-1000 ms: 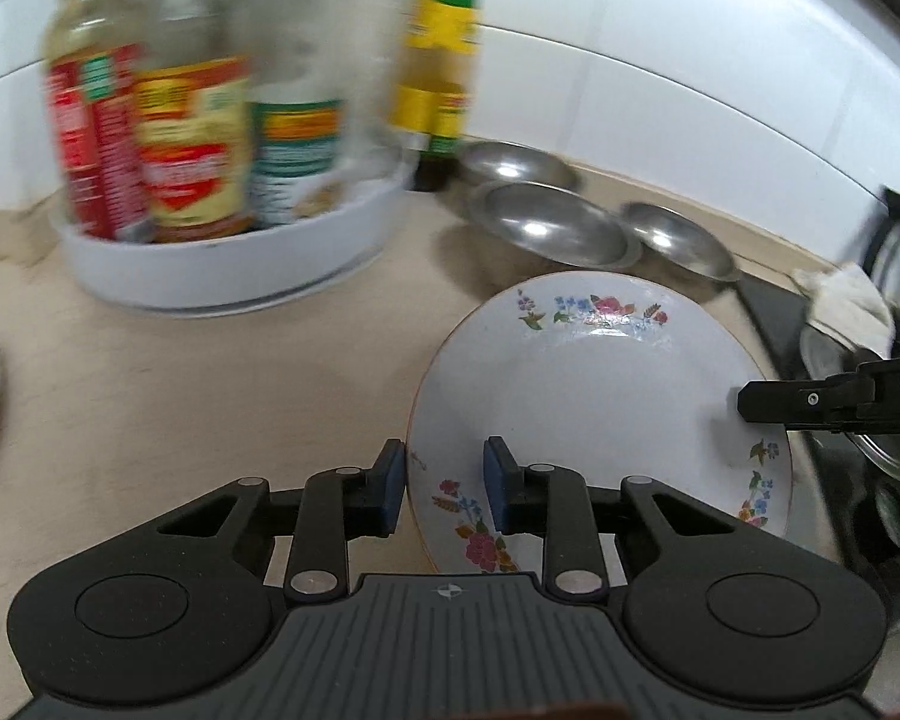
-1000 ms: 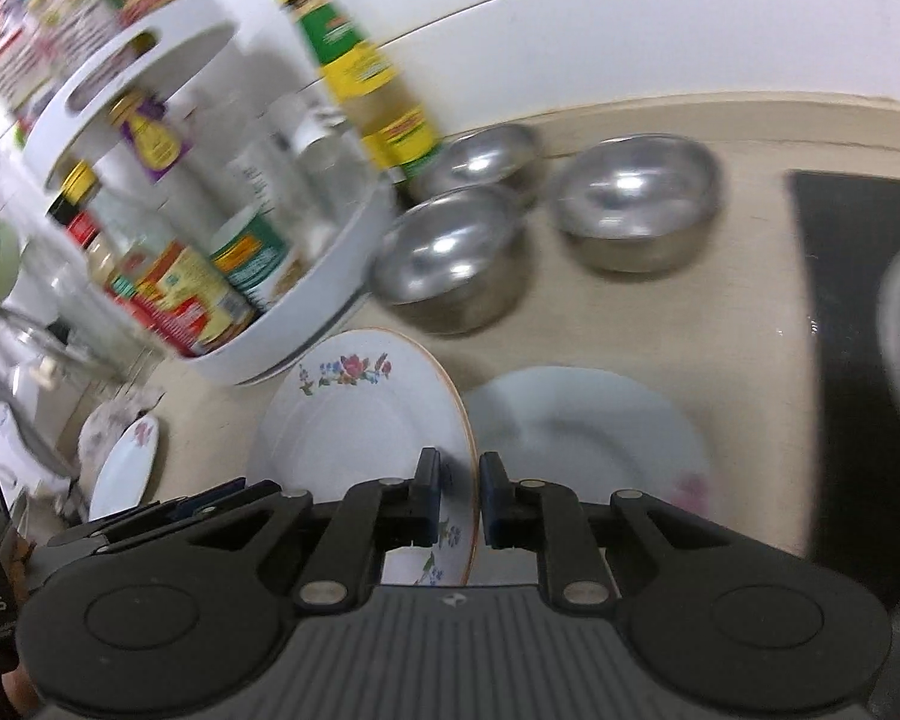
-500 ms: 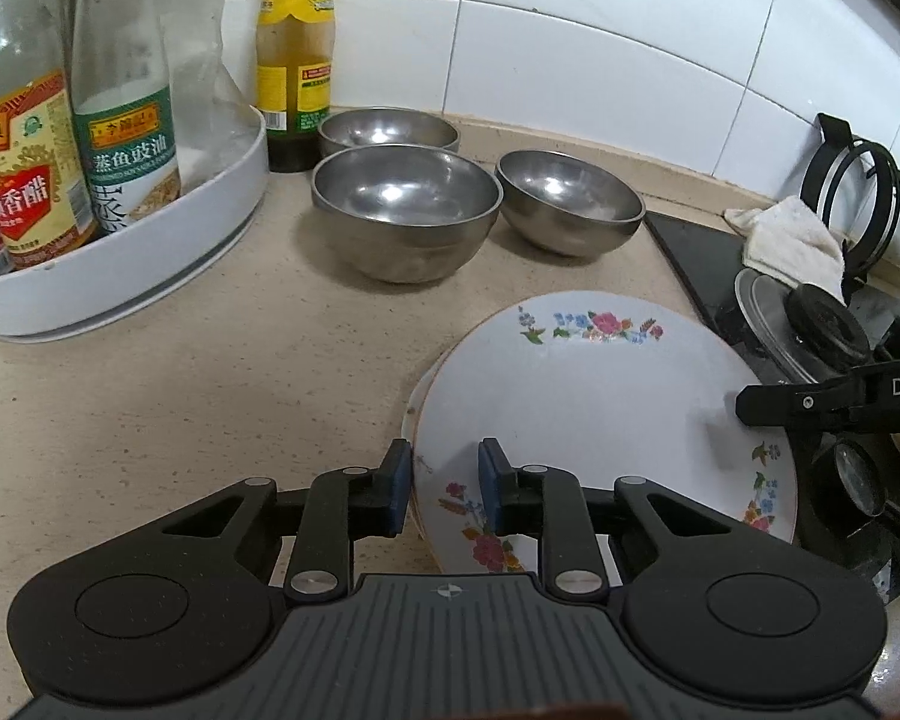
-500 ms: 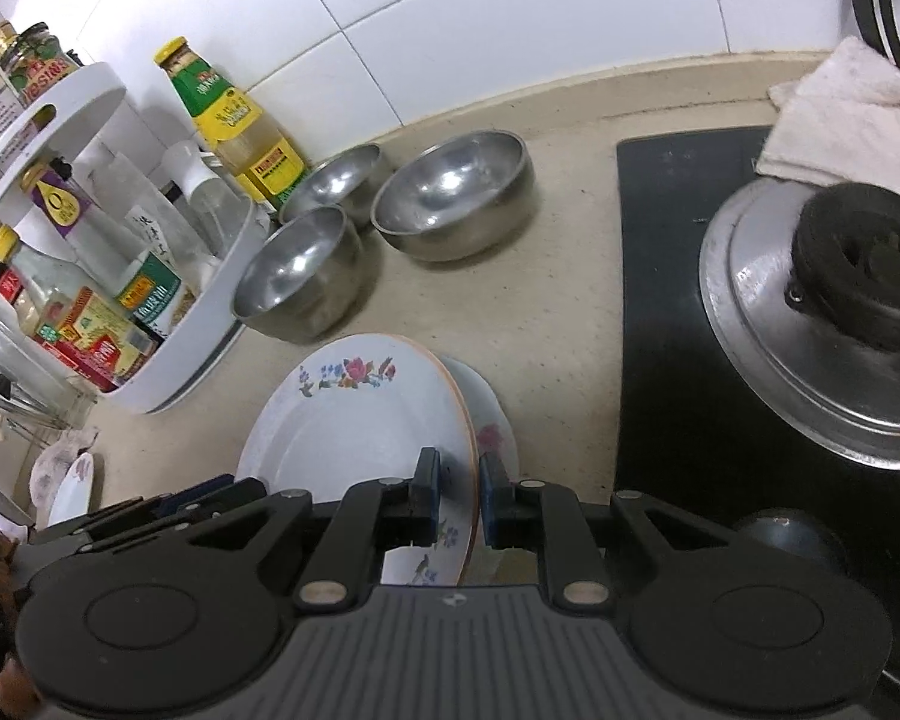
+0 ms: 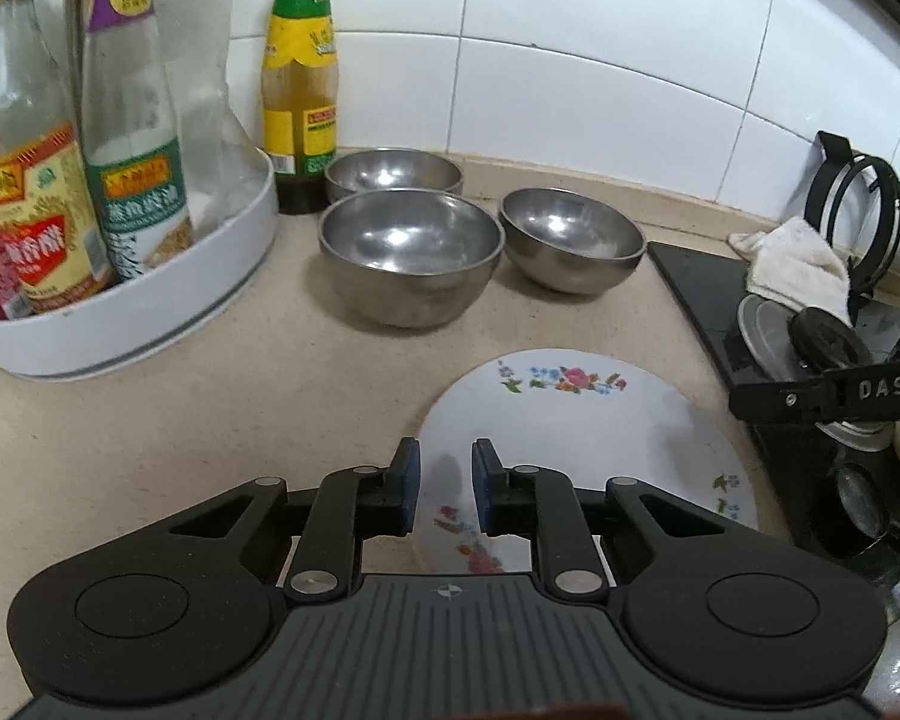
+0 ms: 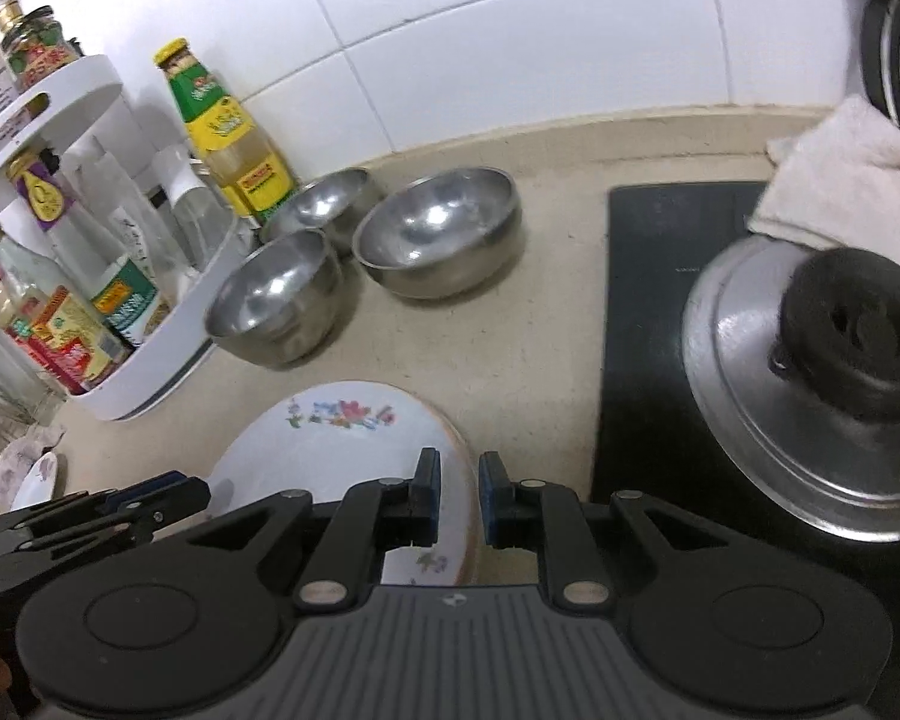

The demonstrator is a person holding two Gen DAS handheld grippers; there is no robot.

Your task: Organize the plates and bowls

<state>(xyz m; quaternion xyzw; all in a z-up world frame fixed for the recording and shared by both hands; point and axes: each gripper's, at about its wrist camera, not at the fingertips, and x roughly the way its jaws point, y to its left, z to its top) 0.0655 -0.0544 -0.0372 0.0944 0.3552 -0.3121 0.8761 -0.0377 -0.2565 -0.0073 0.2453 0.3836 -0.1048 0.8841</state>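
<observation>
A white floral plate (image 5: 582, 438) (image 6: 330, 456) lies low over the beige counter, with the edge of a second plate just showing under it. My left gripper (image 5: 445, 480) straddles the plate's left rim; its jaws are closing and a gap still shows at the pads. My right gripper (image 6: 459, 492) is shut on the right rim. Each gripper shows in the other's view: the right gripper (image 5: 828, 396) and the left gripper (image 6: 90, 516). Three steel bowls stand behind the plate: a large bowl (image 5: 411, 252) (image 6: 273, 300), another bowl (image 5: 570, 234) (image 6: 438, 234) and a rear bowl (image 5: 393, 171) (image 6: 324, 204).
A white turntable rack (image 5: 150, 294) with several bottles stands at the left, a green-labelled bottle (image 5: 299, 90) beside it. At the right are a black cooktop (image 6: 642, 330), a metal lid with a black knob (image 6: 810, 408) and a cloth (image 6: 846, 168). Small plates (image 6: 30, 474) lie far left.
Both grippers carried the floral plate sideways until it came over the second plate, which now barely shows. The left jaws have narrowed around the rim.
</observation>
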